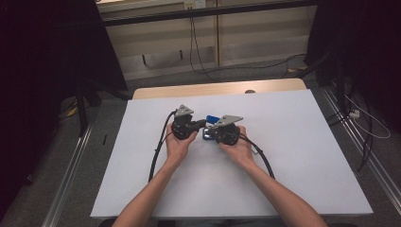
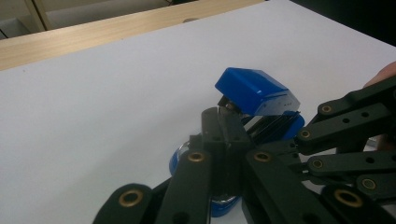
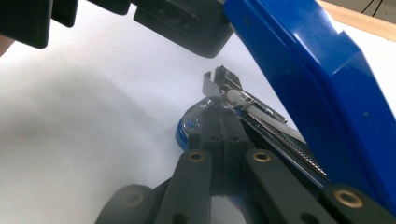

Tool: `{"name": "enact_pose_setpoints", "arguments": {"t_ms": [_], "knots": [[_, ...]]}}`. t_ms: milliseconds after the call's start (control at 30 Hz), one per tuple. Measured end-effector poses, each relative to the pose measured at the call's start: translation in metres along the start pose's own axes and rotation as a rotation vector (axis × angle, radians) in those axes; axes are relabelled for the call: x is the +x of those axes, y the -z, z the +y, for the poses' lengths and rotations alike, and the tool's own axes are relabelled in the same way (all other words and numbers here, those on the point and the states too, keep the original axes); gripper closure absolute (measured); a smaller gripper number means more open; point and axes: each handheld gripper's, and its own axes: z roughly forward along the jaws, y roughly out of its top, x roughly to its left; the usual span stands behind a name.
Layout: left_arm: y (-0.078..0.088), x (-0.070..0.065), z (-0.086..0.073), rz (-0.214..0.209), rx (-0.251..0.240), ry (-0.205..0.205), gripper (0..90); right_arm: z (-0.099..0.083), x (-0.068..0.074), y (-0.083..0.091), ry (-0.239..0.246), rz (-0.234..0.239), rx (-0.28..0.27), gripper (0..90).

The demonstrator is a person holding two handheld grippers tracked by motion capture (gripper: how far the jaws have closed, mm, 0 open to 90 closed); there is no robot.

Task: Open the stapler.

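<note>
A blue stapler (image 1: 211,118) lies on the white table top (image 1: 293,142), its lid (image 2: 254,91) swung up and the metal magazine (image 3: 233,93) bared. My left gripper (image 1: 202,124) comes in from the left and my right gripper (image 1: 209,134) from the right, and they meet at the stapler. In the left gripper view my jaws (image 2: 219,128) are pressed together right over the stapler's blue base (image 2: 176,161), tips just short of the magazine. In the right gripper view my jaws (image 3: 219,123) are also together, beside the base's front (image 3: 187,130) and under the raised lid (image 3: 317,79).
A wooden strip (image 1: 217,88) runs along the table's far edge. Black cables (image 1: 158,151) trail from both grippers back towards the person. Dark stands and floor cables (image 1: 354,113) flank the table. Bare white surface lies to the left, right and front of the hands.
</note>
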Motion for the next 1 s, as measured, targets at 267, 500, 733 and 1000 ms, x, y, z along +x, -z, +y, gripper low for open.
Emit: {"name": "enact_pose_setpoints", "arguments": {"t_ms": [267, 500, 733, 1000], "knots": [[0.0, -0.001, 0.001, 0.002, -0.001, -0.009, 90.0, 0.001, 0.001, 0.002, -0.003, 0.015, -0.012, 90.0], [0.001, -0.001, 0.001, 0.0, -0.003, -0.01, 90.0, 0.005, 0.003, 0.009, -0.016, -0.002, -0.047, 90.0], [0.001, -0.001, 0.001, -0.001, -0.005, -0.004, 90.0, 0.005, 0.003, 0.011, -0.025, -0.03, -0.071, 90.0], [0.001, -0.001, 0.002, -0.001, -0.007, -0.005, 90.0, 0.004, 0.002, 0.008, -0.021, -0.079, -0.093, 90.0]]}}
